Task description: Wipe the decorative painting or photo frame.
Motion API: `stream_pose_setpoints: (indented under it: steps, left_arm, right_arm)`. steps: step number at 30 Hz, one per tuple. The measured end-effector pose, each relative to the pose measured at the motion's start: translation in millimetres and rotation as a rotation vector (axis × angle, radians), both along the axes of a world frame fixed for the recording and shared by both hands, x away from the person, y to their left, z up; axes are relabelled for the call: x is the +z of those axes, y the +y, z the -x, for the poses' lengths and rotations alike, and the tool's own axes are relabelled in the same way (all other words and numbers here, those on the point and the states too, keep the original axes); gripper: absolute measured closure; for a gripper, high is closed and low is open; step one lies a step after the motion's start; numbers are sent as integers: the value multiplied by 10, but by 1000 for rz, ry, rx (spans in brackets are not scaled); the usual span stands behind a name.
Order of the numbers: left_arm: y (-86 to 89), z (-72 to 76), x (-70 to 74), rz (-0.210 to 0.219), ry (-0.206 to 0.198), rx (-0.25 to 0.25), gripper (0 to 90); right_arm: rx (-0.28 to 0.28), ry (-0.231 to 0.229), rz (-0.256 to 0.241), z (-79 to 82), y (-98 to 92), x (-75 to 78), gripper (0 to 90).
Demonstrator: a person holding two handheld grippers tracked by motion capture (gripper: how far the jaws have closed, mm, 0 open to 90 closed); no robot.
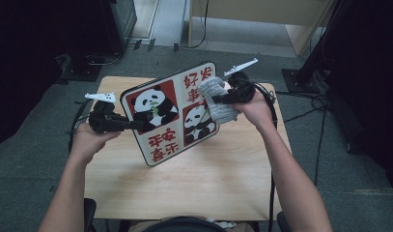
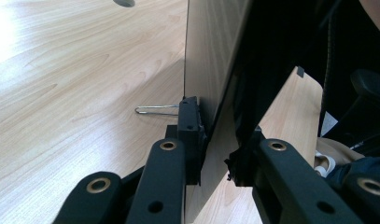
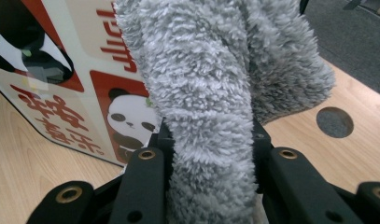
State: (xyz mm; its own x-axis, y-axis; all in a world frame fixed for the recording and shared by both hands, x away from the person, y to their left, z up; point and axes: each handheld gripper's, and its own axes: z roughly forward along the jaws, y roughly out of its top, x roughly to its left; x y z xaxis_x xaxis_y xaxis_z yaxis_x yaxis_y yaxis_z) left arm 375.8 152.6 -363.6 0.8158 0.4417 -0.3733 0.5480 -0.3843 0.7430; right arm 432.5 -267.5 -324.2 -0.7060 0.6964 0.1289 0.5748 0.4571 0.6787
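Panda board [image 1: 172, 113] stands tilted above the wooden table [image 1: 223, 179], its edge clamped by the left gripper [image 1: 136, 124]; the left gripper view adds its plain back, the right gripper [image 3: 208, 140] view a fluffy grey cloth [image 3: 206, 93] pinched against its printed face

Grey cloth [image 1: 218, 99] against panda board [image 1: 171, 113]

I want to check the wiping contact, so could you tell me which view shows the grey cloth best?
The right gripper view: the cloth sits clamped between the jaws, against the panda board. The high view shows it small, pressed on the board's edge.
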Motion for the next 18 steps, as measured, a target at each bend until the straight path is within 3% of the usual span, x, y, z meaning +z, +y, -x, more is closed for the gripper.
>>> stream_pose_setpoints:
  steps: [18]
  left_arm:
    - [1,-2,-1,2,3,2,784]
  right_arm:
    - [-12,43,-14,52,-56,-265,690]
